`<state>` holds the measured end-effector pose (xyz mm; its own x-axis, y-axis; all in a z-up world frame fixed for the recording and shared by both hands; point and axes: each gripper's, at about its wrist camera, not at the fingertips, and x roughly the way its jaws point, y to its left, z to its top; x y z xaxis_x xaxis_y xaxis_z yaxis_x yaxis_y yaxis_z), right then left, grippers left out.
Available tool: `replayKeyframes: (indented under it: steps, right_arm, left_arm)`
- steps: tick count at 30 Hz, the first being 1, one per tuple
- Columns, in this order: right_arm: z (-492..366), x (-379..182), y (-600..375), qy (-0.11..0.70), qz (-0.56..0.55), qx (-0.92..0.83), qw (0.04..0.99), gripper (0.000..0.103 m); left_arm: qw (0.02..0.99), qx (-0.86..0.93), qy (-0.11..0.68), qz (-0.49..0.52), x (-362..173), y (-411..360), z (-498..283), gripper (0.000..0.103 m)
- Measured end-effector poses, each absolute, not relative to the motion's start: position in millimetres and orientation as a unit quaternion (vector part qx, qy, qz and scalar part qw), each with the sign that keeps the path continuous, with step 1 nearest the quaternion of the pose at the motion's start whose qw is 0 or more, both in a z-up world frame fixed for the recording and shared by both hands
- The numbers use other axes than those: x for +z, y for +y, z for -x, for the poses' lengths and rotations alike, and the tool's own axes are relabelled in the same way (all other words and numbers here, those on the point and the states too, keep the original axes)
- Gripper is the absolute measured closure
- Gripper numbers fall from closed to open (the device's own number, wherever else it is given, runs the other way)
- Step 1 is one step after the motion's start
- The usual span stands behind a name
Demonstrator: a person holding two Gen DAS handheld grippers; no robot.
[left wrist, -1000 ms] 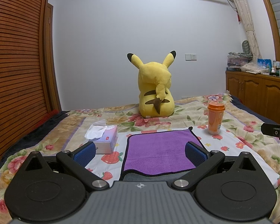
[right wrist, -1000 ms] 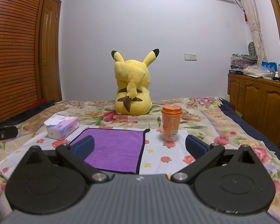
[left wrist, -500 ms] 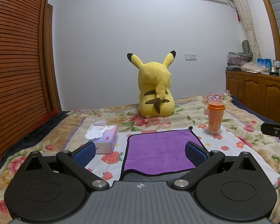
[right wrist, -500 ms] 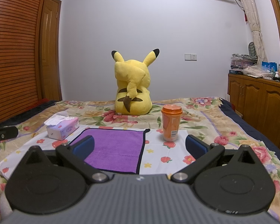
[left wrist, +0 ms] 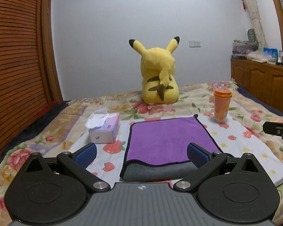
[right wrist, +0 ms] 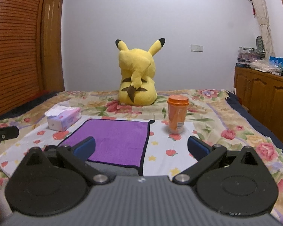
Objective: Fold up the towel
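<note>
A purple towel (left wrist: pixel 168 139) with a black hem lies flat on the flowered bedspread, its grey underside showing along the near edge. It also shows in the right wrist view (right wrist: pixel 118 141). My left gripper (left wrist: pixel 141 153) is open and empty, hovering just short of the towel's near edge, toward its left corner. My right gripper (right wrist: pixel 141 147) is open and empty near the towel's near right corner. Each gripper's body shows at the edge of the other's view.
A tissue box (left wrist: pixel 105 130) stands left of the towel. An orange cup (left wrist: pixel 222 106) stands at its far right. A yellow plush toy (left wrist: pixel 158 81) sits behind. A wooden cabinet (right wrist: pixel 264 92) runs along the right wall, a slatted wooden wardrobe on the left.
</note>
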<state>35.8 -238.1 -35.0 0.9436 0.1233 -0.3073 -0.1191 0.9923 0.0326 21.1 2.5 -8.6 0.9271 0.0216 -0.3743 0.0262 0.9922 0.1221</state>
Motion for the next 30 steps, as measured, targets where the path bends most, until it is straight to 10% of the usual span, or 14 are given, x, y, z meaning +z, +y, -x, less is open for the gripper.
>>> replayKeyframes:
  steps: [30]
  right_arm:
    - [-89.1, -58.5, -225.5, 0.232, 0.019, 0.108, 0.966, 0.0]
  left_arm:
    - [0.958, 0.0, 0.278, -0.073, -45.8, 17.8, -97.3, 0.0]
